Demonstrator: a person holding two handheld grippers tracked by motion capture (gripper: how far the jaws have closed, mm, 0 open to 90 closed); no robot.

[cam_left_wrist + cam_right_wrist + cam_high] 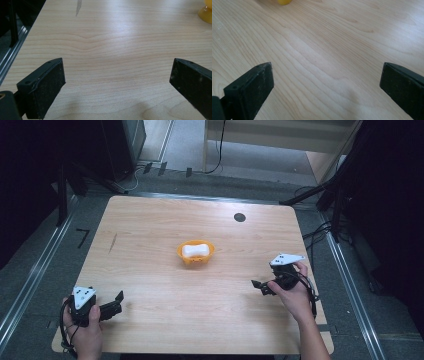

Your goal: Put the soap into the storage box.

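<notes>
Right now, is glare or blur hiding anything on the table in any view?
High view: even light on the table, the orange bowl clear, the surroundings dark. Left gripper view: a pale sheen across the wood, the bowl's edge soft at the corner. Right gripper view: bright wash at the top right, grain sharp.

Even overhead light brightens the desk point(150, 270) while the surroundings sink into darkness; pale glare streaks the wood (strongest in the left gripper view), and the near fingers point(47, 82) blur softly.
</notes>
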